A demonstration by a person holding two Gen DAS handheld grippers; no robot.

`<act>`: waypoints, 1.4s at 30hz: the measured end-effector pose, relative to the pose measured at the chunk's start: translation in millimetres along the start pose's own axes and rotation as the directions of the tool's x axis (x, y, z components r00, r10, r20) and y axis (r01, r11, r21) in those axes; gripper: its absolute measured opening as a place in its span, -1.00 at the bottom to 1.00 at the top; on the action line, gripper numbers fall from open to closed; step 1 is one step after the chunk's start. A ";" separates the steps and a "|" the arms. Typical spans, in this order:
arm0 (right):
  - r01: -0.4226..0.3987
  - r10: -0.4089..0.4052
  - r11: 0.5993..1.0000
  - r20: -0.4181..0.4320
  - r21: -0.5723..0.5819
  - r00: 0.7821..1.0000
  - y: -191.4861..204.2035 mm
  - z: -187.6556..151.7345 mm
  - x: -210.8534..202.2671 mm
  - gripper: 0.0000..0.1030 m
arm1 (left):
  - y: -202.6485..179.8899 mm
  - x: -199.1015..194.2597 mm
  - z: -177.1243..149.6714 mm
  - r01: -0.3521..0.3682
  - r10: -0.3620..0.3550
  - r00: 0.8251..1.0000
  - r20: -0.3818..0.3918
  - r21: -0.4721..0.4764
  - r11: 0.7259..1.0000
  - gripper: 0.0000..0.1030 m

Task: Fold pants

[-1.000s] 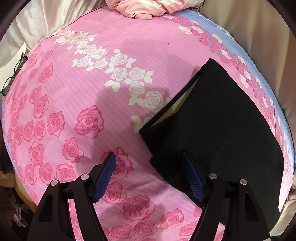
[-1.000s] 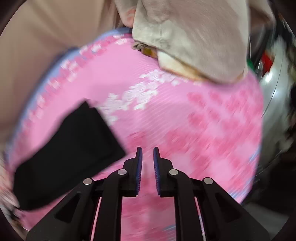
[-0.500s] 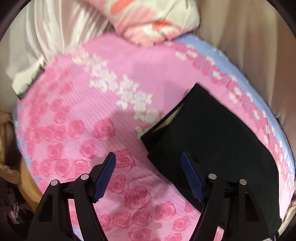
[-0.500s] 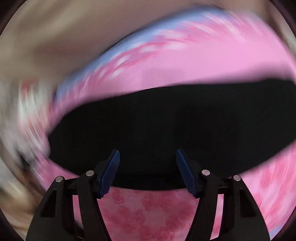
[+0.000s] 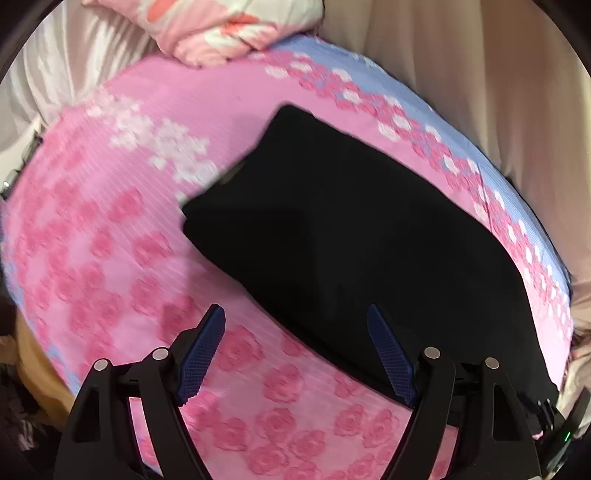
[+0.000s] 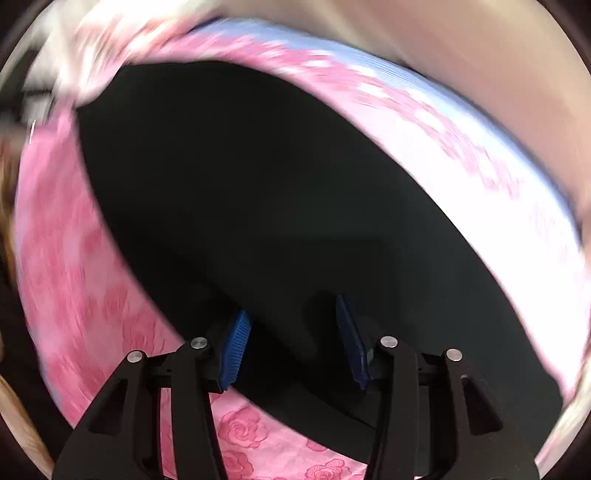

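The black pants (image 5: 354,236) lie folded into a long flat band on the pink rose-print bedsheet (image 5: 110,258). My left gripper (image 5: 295,350) is open and empty, hovering above the near long edge of the pants, its right finger over the black cloth. In the right wrist view the pants (image 6: 277,184) fill most of the blurred frame. My right gripper (image 6: 293,343) is open and empty, both fingers over the black cloth close to its near edge.
A pink and white bundle of bedding (image 5: 229,26) lies at the head of the bed. Beige curtains (image 5: 498,92) hang along the far side. The sheet has a blue border (image 5: 461,122) there. The bed's near left edge (image 5: 33,362) drops away to clutter.
The left gripper has drawn back and turned right, so more of the pants shows. The right gripper opened, swung from the bare sheet to over the pants, and has moved in closer.
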State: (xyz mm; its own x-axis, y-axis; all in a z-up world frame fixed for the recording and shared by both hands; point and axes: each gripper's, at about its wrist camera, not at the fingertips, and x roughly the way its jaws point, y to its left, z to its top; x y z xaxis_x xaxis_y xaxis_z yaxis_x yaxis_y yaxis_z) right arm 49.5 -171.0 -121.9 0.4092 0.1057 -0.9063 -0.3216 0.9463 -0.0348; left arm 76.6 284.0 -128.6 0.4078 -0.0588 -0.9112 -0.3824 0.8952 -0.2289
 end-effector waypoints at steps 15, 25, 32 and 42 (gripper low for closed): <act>-0.144 0.146 0.978 0.000 -0.150 0.989 -9.9 -2.7 -48.8 -0.62 | -14.0 58.1 11.7 -0.080 0.101 0.986 -0.136 0.149 0.986 0.52; -0.187 0.185 0.981 -0.044 -0.050 0.982 -31.4 -38.5 -51.7 -0.37 | -13.9 66.4 21.0 -0.100 0.124 0.984 -0.129 0.177 0.979 0.68; -0.156 0.153 0.988 -0.092 -0.025 0.984 12.4 -30.9 19.7 -0.37 | -12.1 74.5 30.3 -0.117 0.144 0.981 -0.133 0.187 0.975 0.86; -0.420 0.517 0.646 0.040 0.637 0.855 -14.0 -52.5 41.6 -0.31 | -17.4 62.4 37.4 -0.157 0.185 0.977 -0.110 0.219 0.963 0.84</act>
State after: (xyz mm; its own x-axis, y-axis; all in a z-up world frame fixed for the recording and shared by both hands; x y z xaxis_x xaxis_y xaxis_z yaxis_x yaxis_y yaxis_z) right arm 26.2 -196.0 -181.3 0.2175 0.5919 -0.7761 0.1644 0.7615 0.6269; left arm 139.7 281.2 -168.6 0.2367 0.0594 -0.9698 -0.2503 0.9682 -0.0018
